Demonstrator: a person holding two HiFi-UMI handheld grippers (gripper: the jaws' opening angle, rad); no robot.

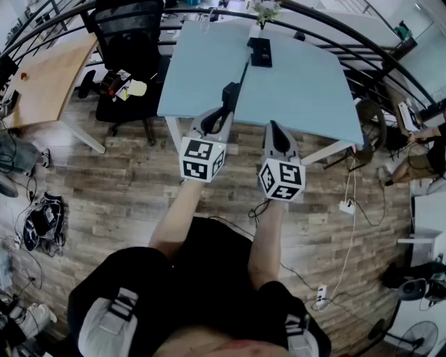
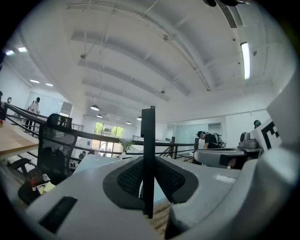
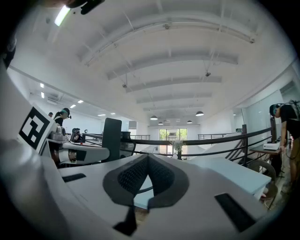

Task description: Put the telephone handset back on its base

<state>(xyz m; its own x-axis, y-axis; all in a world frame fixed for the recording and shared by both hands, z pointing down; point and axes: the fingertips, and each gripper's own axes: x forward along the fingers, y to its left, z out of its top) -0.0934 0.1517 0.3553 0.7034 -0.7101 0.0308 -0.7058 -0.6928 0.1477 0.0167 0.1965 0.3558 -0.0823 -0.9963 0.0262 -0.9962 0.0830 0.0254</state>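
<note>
The black telephone handset (image 1: 229, 95) stands upright between the jaws of my left gripper (image 1: 224, 113), which is shut on it. This happens just over the near edge of the light blue table (image 1: 300, 90). In the left gripper view the handset (image 2: 148, 140) shows edge-on as a thin dark slab pinched between the pads of that gripper (image 2: 148, 185). The black base (image 1: 260, 51) lies on the table's far side, well beyond both grippers. My right gripper (image 1: 273, 127) hovers beside the left one, shut and empty (image 3: 147, 160). From its view the handset (image 3: 111, 135) rises at the left.
A black office chair (image 1: 129, 42) stands left of the table, with a wooden desk (image 1: 49, 70) farther left. A small plant (image 1: 263, 10) sits at the table's far edge. A dark railing (image 1: 362, 49) curves behind. Cables and a power strip (image 1: 346, 206) lie on the wood floor.
</note>
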